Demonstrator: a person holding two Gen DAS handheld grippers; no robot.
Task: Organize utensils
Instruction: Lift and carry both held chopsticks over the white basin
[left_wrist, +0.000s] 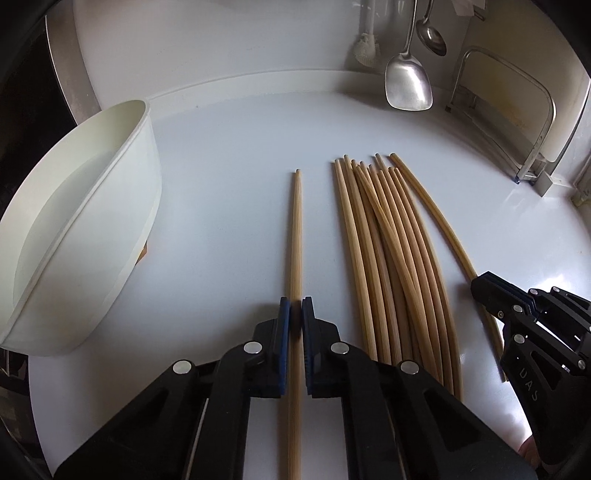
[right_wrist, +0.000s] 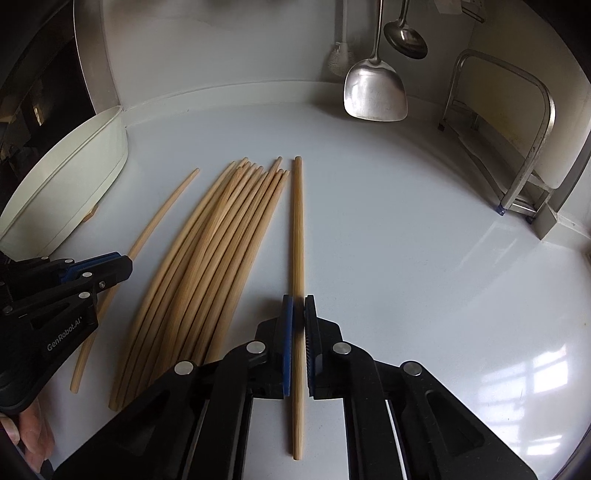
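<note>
Several bamboo chopsticks (left_wrist: 388, 258) lie side by side in a pile on the white counter (left_wrist: 221, 184). My left gripper (left_wrist: 295, 301) is shut on a single chopstick (left_wrist: 296, 229) lying apart to the left of the pile. In the right wrist view my right gripper (right_wrist: 298, 297) is shut on another single chopstick (right_wrist: 297, 221) just right of the pile (right_wrist: 221, 258). Each gripper shows in the other's view: the right gripper (left_wrist: 480, 282) on the outermost curved chopstick (left_wrist: 436, 218), the left gripper (right_wrist: 127, 264) on the far-left chopstick (right_wrist: 162, 214). A white oval tub (left_wrist: 92, 221) stands at the left.
A steel spatula (left_wrist: 408, 86), a ladle (left_wrist: 432, 37) and a white brush (left_wrist: 365, 48) hang against the back wall. A metal rack (left_wrist: 535, 122) stands at the back right corner. The tub (right_wrist: 74, 177) sits by the counter's left edge. Part of a hand (right_wrist: 33, 435) shows low left.
</note>
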